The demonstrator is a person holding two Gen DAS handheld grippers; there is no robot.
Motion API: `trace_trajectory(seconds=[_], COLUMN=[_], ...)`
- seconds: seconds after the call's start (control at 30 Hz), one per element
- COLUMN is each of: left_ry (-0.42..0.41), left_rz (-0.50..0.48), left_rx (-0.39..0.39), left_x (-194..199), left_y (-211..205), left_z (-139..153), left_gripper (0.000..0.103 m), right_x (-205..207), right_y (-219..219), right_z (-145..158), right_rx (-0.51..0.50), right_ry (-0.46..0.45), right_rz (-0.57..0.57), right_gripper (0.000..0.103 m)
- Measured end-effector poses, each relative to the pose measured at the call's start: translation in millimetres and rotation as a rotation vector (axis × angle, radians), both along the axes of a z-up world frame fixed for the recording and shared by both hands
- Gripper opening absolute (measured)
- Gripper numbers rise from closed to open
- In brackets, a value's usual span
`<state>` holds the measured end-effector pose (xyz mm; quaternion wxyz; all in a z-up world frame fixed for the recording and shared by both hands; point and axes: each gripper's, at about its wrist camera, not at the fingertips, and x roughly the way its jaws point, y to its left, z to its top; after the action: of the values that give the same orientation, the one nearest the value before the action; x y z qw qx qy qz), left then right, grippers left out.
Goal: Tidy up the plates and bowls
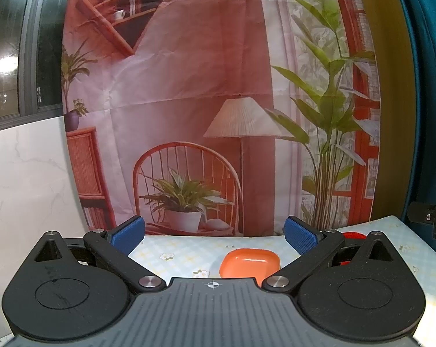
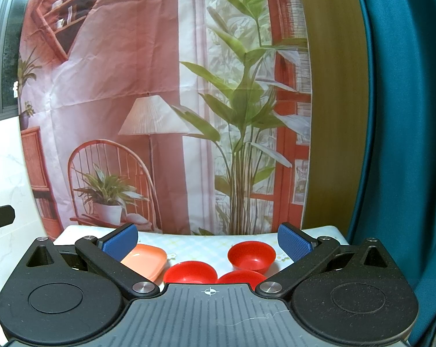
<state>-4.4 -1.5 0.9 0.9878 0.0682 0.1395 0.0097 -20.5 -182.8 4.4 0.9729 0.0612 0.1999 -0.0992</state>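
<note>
An orange square plate lies on the table, low between my left gripper's open blue fingers; the gripper is raised above it and holds nothing. The plate also shows in the right wrist view, at the left. Three red bowls stand there: one at the back right, one in front at the middle, one beside it, partly hidden by the gripper body. My right gripper is open and empty above them. A red bowl peeks behind the left gripper's right finger.
The table has a pale checked floral cloth. A printed backdrop hangs right behind it. A white marble wall is at the left, a teal curtain at the right. The other gripper's edge shows at the right.
</note>
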Motion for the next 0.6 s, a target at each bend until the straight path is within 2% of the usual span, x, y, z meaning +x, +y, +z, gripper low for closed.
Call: trace_trajectory(seconds=[0.6], left_ry=[0.003], left_rz=[0.001], left_rx=[-0.003], left_x=[-0.1], left_y=[-0.6], left_z=[-0.1], left_gripper=[0.103], right_x=[0.3], right_y=[0.5], right_z=[4.6], right_rx=[-0.001], right_ry=[0.0], right_rz=[0.001], right_gripper=[0.103])
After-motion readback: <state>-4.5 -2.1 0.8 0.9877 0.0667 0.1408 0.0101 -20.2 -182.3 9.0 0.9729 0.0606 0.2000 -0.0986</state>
